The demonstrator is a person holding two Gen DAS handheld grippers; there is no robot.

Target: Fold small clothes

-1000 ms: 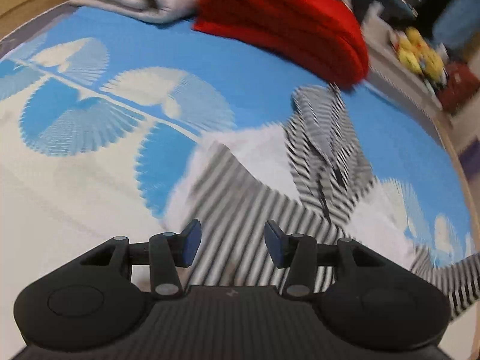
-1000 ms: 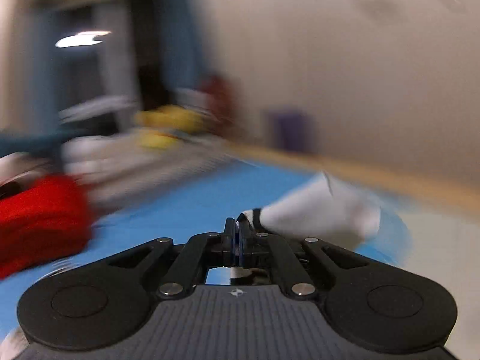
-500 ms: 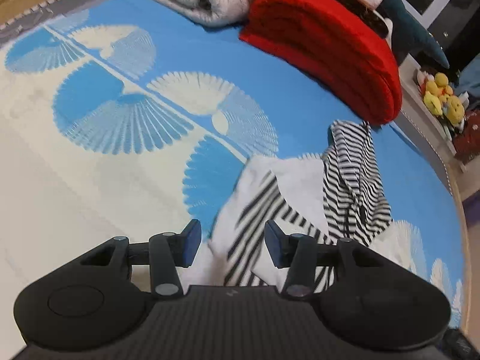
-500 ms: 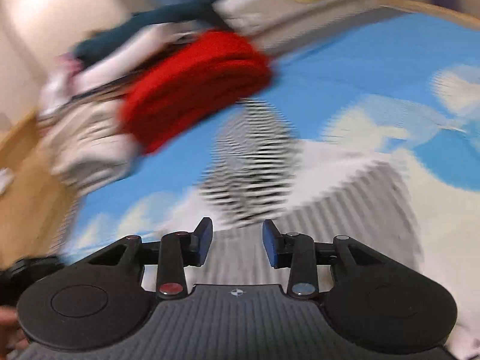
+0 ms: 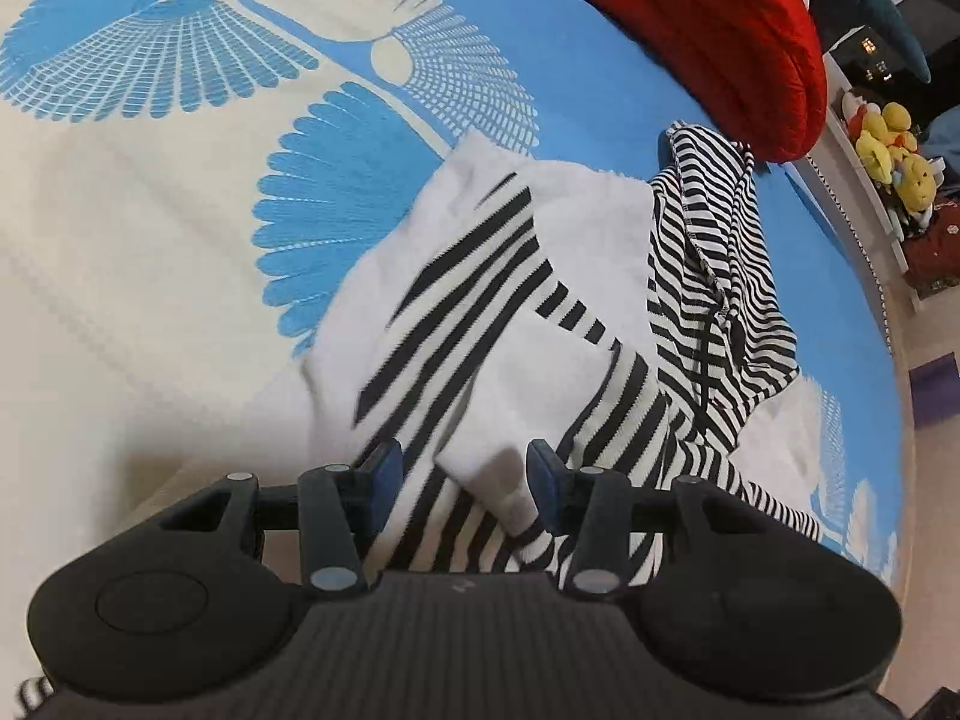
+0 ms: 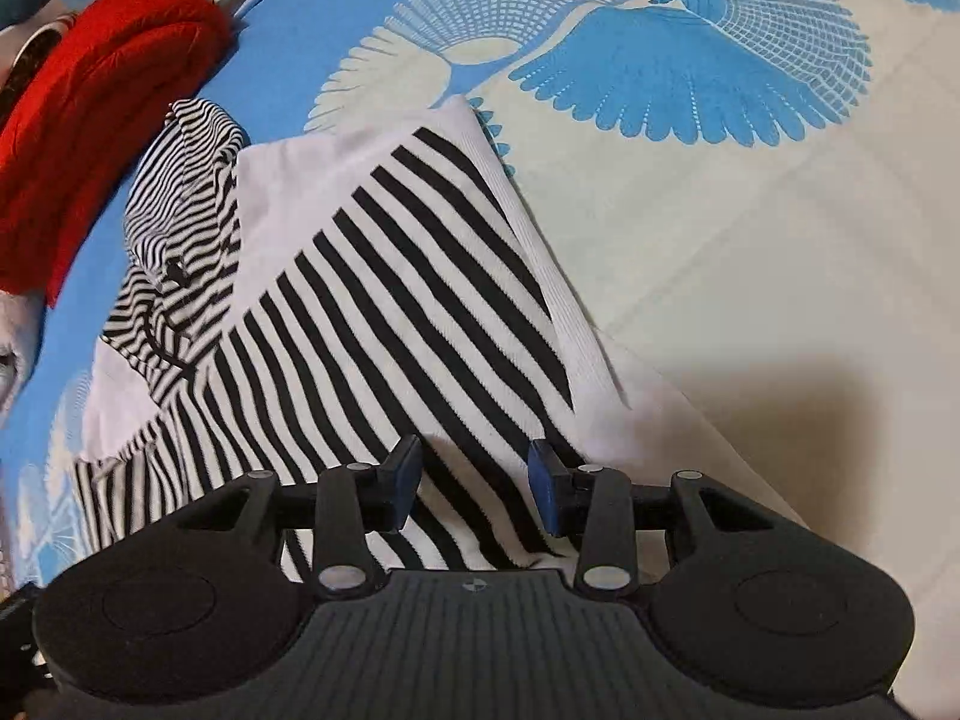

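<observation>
striped garment (image 6: 384,300) flat, unlabelled

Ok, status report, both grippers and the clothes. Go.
Left hand-held gripper open, right hand-held gripper open, both empty. Striped top crumpled on blue mat, unfolded. Red cushion nearby, not in the way.

A blue-and-cream mat (image 5: 150,228) with fan-shaped feather prints covers the floor, a folded red blanket (image 5: 720,30) lies at its far edge, and yellow plush toys (image 5: 894,150) sit on a low shelf (image 5: 864,192) beyond.
</observation>
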